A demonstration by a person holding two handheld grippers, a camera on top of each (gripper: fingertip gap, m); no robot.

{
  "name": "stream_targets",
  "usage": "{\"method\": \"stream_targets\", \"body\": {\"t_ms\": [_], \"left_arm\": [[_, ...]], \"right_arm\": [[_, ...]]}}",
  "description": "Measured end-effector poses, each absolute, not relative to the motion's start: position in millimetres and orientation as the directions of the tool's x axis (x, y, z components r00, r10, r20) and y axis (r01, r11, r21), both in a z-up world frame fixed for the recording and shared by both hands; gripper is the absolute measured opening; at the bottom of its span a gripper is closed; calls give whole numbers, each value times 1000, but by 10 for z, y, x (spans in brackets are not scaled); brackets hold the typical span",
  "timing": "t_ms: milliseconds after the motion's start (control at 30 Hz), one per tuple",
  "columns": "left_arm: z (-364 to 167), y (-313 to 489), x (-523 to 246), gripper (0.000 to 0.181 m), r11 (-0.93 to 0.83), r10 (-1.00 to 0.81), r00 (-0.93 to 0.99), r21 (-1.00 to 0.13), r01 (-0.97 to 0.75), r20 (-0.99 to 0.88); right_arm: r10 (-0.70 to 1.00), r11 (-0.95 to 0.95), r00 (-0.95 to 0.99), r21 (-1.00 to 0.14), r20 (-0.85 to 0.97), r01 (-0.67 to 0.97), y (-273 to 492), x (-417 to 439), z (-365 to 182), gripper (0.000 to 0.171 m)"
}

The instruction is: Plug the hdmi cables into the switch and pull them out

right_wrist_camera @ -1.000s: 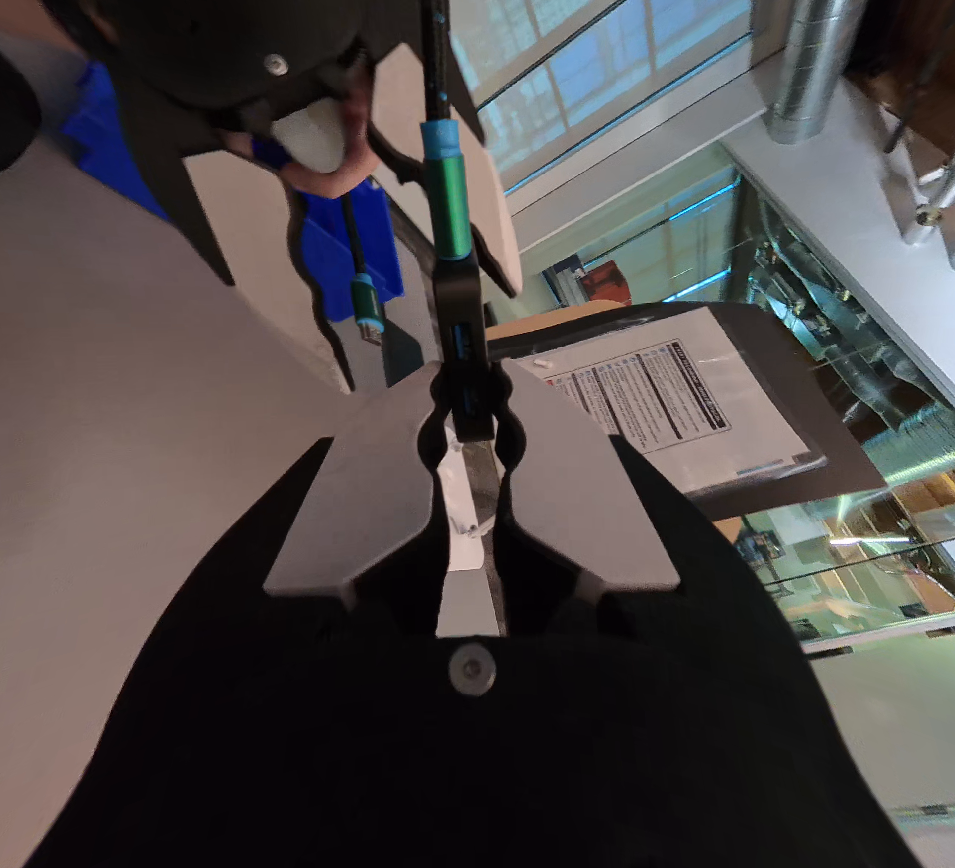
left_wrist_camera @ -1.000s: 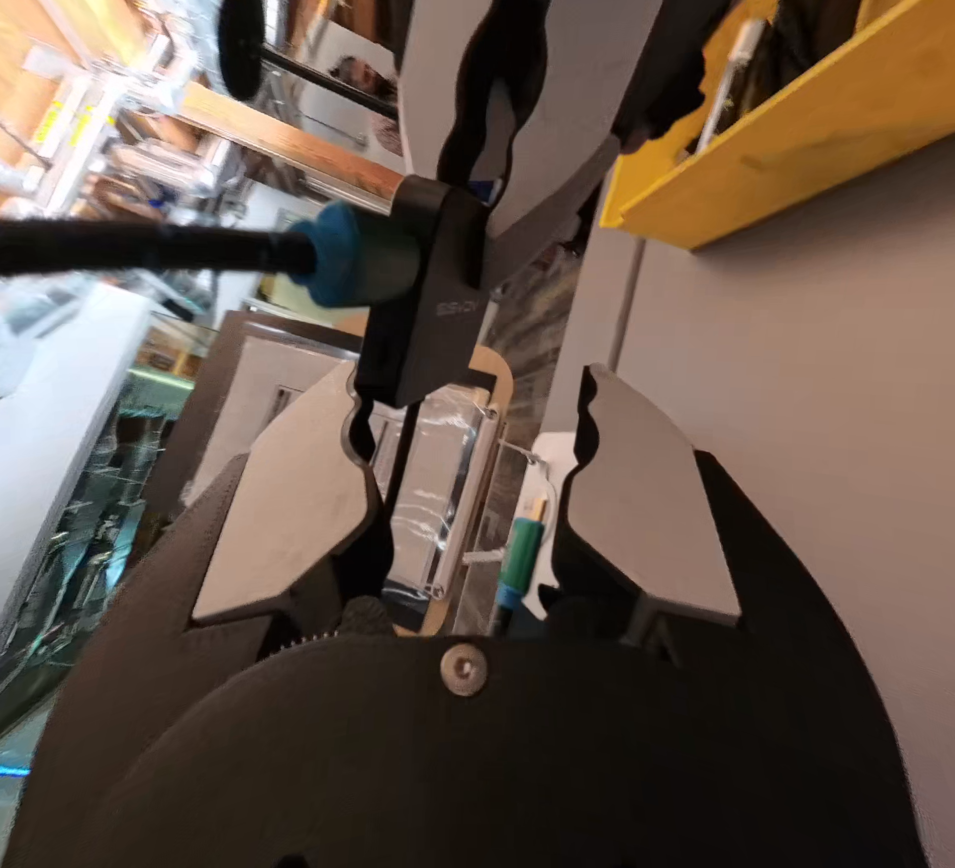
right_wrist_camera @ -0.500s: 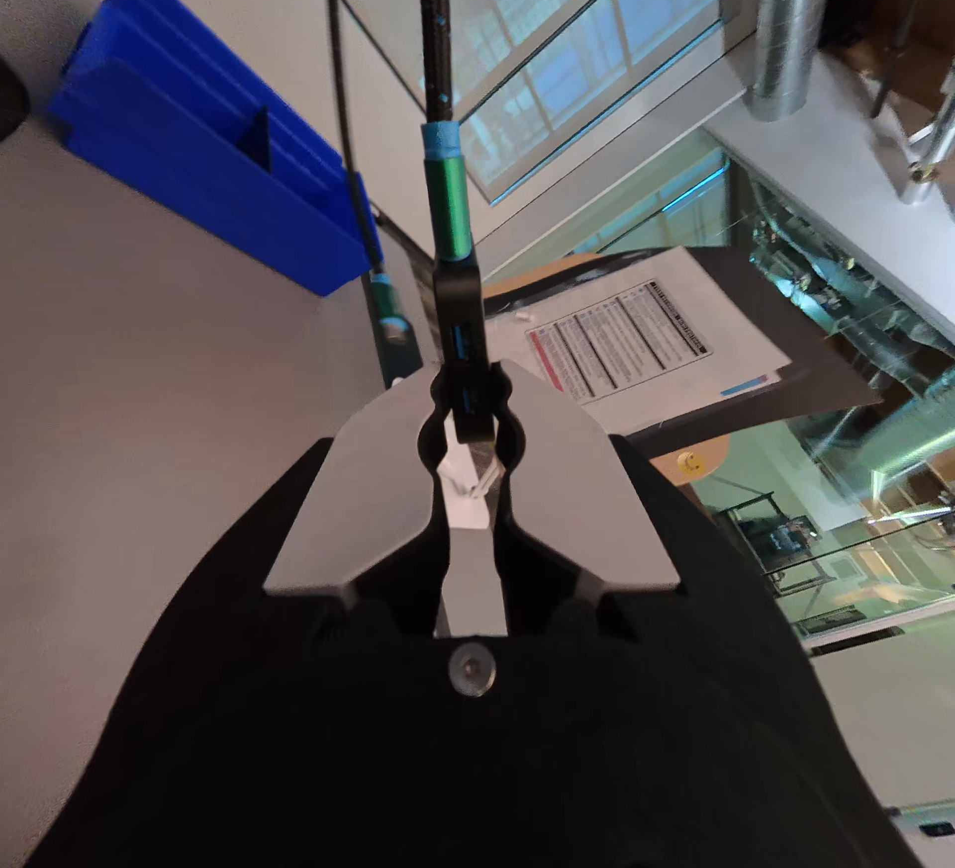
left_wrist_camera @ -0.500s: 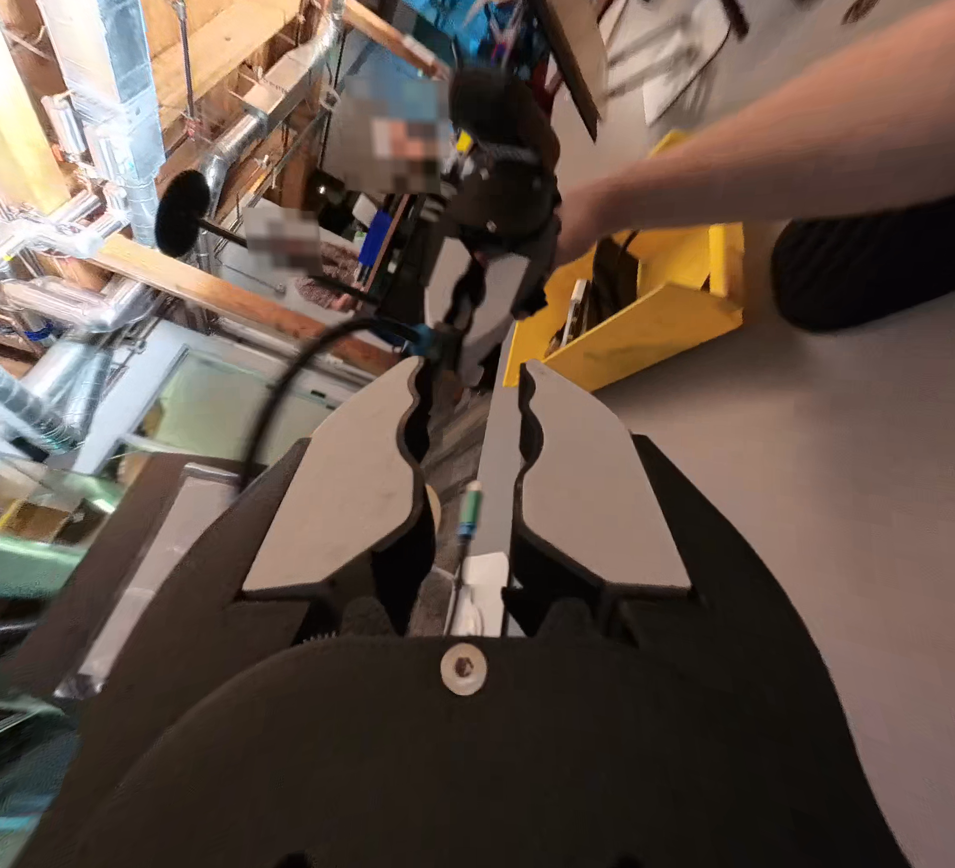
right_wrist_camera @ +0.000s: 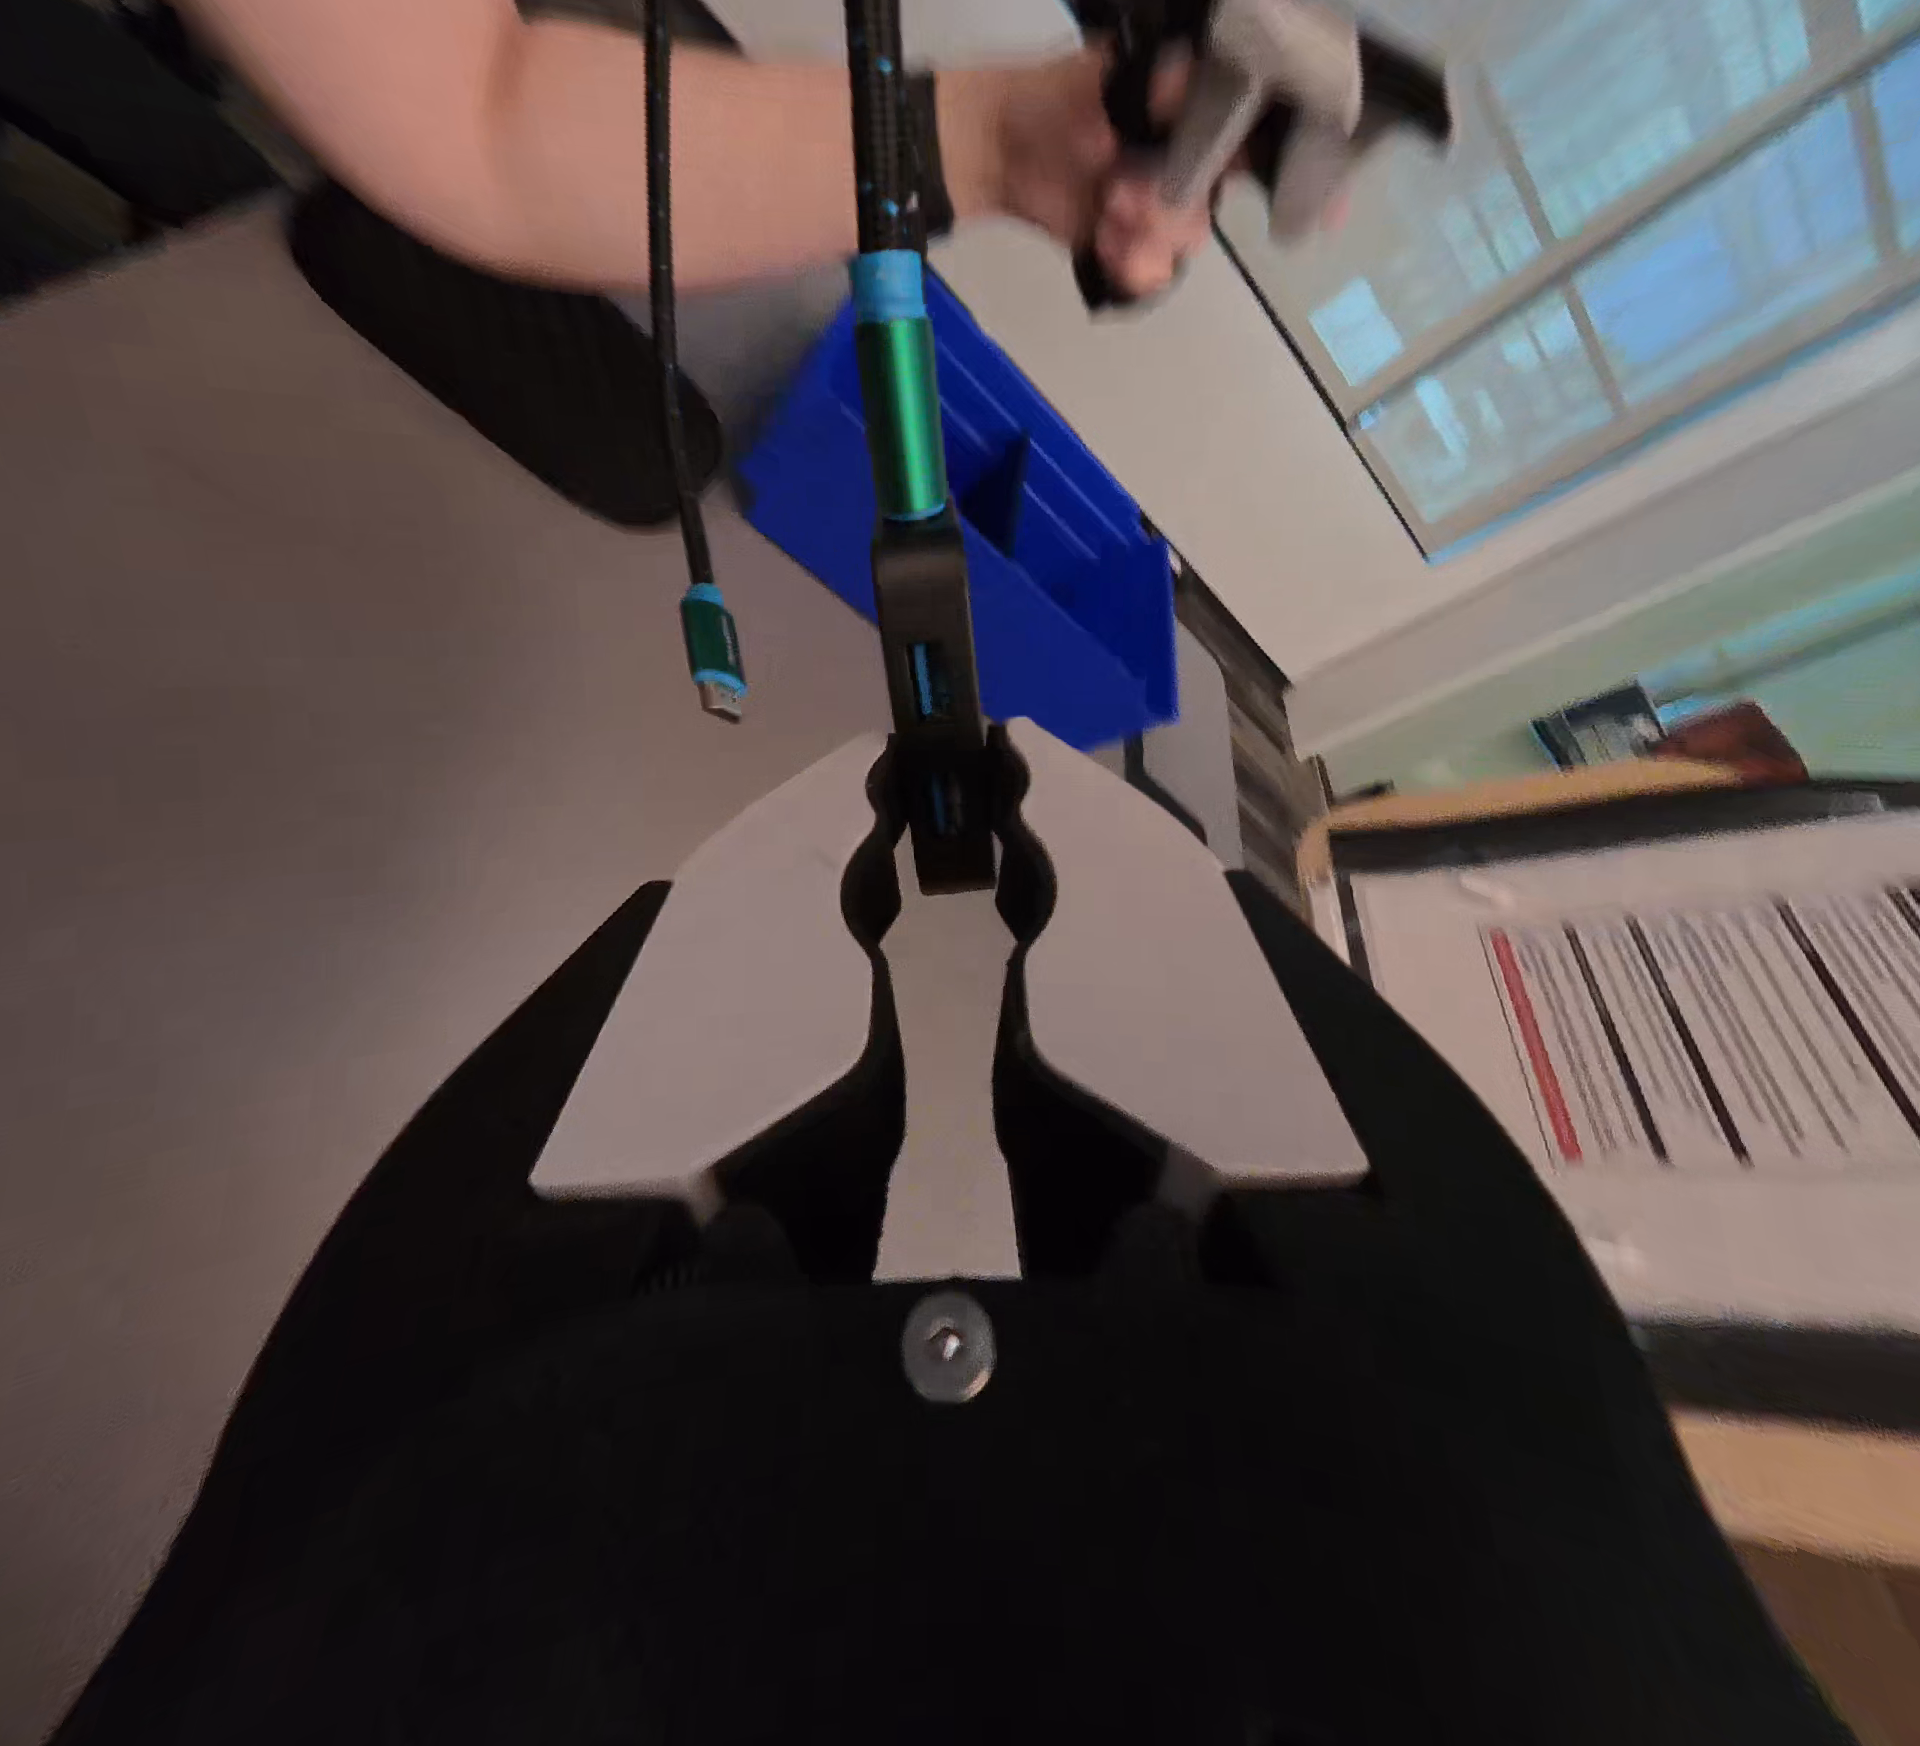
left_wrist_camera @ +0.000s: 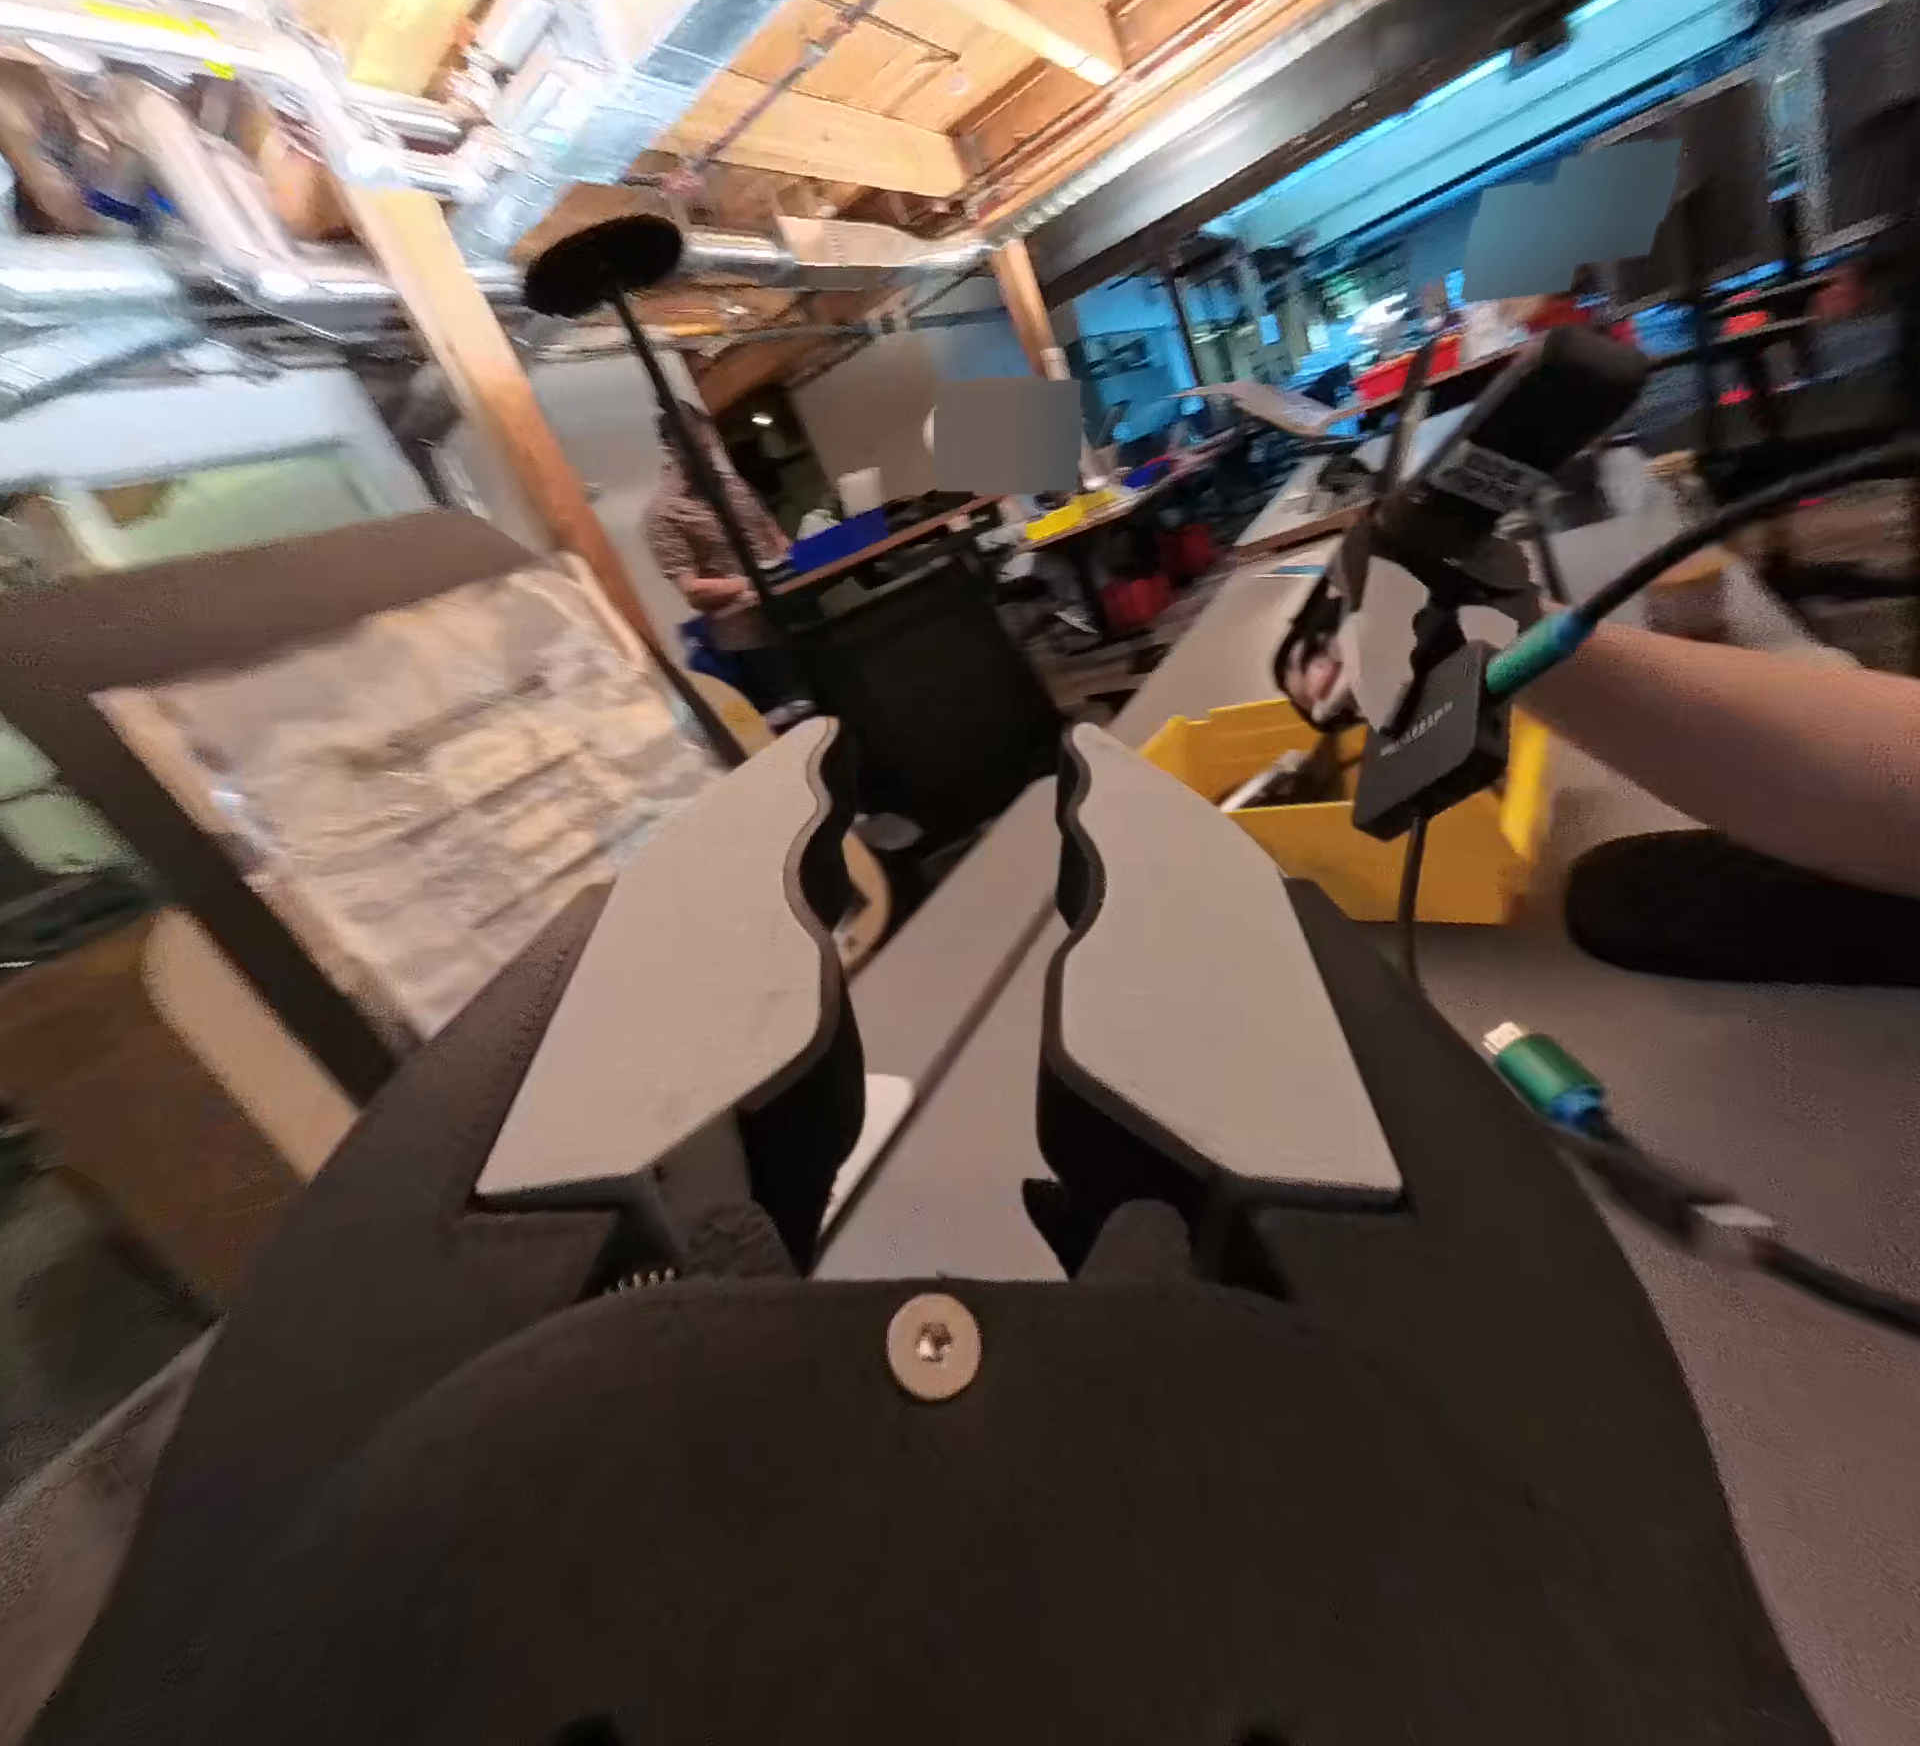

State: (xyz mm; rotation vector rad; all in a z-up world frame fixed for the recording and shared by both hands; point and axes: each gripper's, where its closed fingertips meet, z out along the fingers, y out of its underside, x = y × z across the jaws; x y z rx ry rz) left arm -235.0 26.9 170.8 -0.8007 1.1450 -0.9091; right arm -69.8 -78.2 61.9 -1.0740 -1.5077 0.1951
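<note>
My right gripper [right_wrist_camera: 940, 761] is shut on the lower end of the black switch [right_wrist_camera: 925, 616] and holds it above the grey table. A green HDMI plug [right_wrist_camera: 899, 418] on a braided cable sits in the switch's far end. A second green HDMI plug [right_wrist_camera: 712, 647] lies loose on the table to the left. My left gripper [left_wrist_camera: 951, 761] is open and empty, well apart from the switch. In the left wrist view the switch [left_wrist_camera: 1434, 740] hangs at the upper right with its plug [left_wrist_camera: 1538, 657] in it. The loose plug [left_wrist_camera: 1543, 1073] lies at the right.
A yellow bin [left_wrist_camera: 1351, 834] stands behind the switch in the left wrist view. A blue bin [right_wrist_camera: 1049, 595] stands at the table's far side. A printed sheet on a dark board [right_wrist_camera: 1662, 1021] is at the right. A person's forearm [right_wrist_camera: 520, 138] reaches across the table. The grippers' ends are close to 25 cm from one another.
My left gripper has drawn back from the switch and swung round to face the room, still empty. My right gripper keeps its hold on the switch and has tilted.
</note>
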Motion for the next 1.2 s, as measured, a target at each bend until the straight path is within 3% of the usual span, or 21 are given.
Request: {"method": "stream_targets", "body": {"t_ms": [267,367,500,667,933,1000,1200], "left_arm": [[932,-68,-1356,40,476,-873,-110,-879,21,-475],[810,-489,-1157,42,497,-832,-253,-866,53,-494],[862,-766,-1029,33,547,-790,-246,-827,130,-561],[865,-967,-1011,34,584,-753,-273,-799,143,-599],[1057,-1119,-1023,14,630,-718,-180,-738,241,-672],[1088,-1148,-1013,16,655,-699,-137,-705,273,-702],[1039,-1112,-958,13,677,-691,-125,-698,235,-712]], "right_arm": [[732,650,173,-751,660,116,-1015,-1061,995,16],[726,657,214,-751,654,67,-974,-1071,1044,16],[753,641,217,-767,621,-31,-1000,-1077,1084,16],[740,652,242,-758,628,-25,-971,-1054,1096,16],[735,661,234,-750,637,-33,-956,-1151,1028,17],[735,664,234,-745,636,-64,-973,-1151,1040,17],[729,665,241,-747,641,-24,-897,-1143,966,17]]}}
